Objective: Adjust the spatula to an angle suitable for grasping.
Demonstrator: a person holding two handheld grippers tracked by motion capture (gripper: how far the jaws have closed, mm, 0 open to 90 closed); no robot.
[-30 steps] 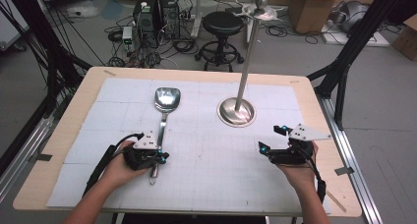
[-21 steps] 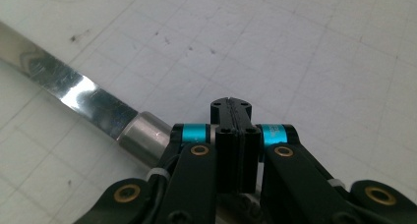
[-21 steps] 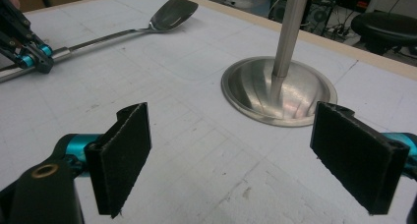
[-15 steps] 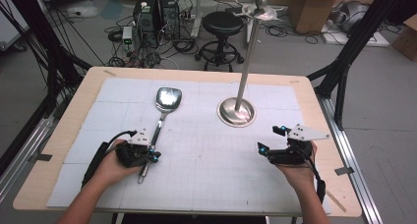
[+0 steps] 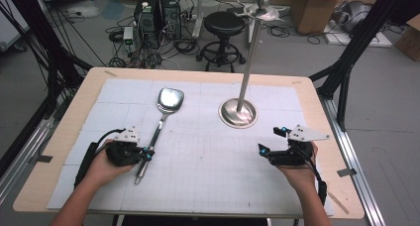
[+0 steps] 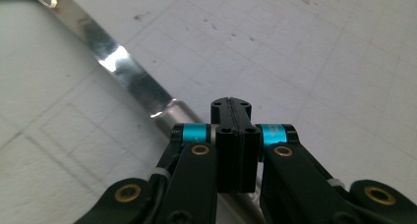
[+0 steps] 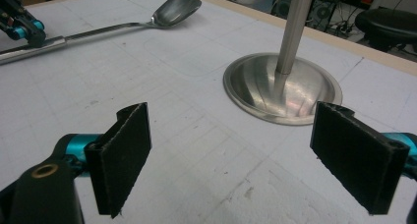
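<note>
A metal spatula (image 5: 170,99) lies on the white mat, blade toward the far side and handle toward the person. My left gripper (image 5: 146,154) is shut and sits right at the handle's lower part. In the left gripper view its jaws (image 6: 230,103) are pressed together with nothing between them, and the handle (image 6: 123,71) passes beneath them. My right gripper (image 5: 270,140) rests open at the right of the mat with nothing between its pads (image 7: 123,155). In the right gripper view the spatula (image 7: 174,8) and the left gripper (image 7: 22,25) show at the far left.
A metal stand with a round base (image 5: 238,112) and a tall pole rises at the mat's far middle, just ahead of the right gripper (image 7: 282,89). The wooden table edge (image 5: 59,137) frames the mat. A stool and electronics stand on the floor beyond.
My left gripper has moved left, and the near end of the spatula handle has swung left with it. The right gripper has stayed in place, open.
</note>
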